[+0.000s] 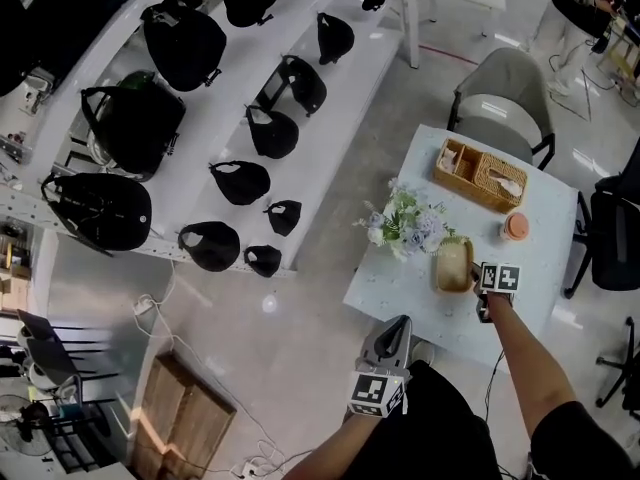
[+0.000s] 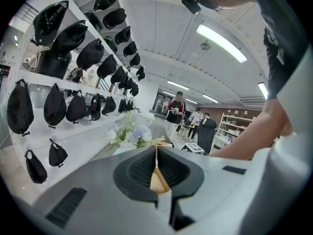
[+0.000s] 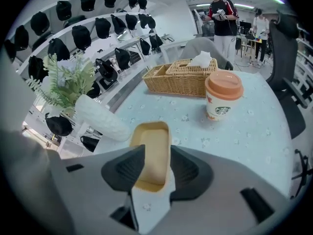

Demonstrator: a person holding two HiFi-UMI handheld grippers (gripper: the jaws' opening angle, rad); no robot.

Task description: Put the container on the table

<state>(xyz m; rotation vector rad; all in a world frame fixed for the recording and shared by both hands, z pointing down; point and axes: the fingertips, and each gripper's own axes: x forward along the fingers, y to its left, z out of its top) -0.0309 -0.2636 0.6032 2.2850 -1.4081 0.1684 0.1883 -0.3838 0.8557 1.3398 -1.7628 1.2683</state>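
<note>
Nearest, closed tight on nothing: the left gripper (image 2: 156,153). Next, spread wide over the container (image 3: 150,136), pads off it: the right gripper (image 3: 156,152). Probably light, stiff and smooth; best pinched across the long side walls. Shallow tan oblong tray, lying flat on the tabletop (image 3: 244,141) just beside the flowers (image 3: 68,80).

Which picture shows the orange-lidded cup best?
The right gripper view: the white paper cup with orange lid stands close, side on. The head view shows it tiny from above; the left gripper view misses it.
</note>
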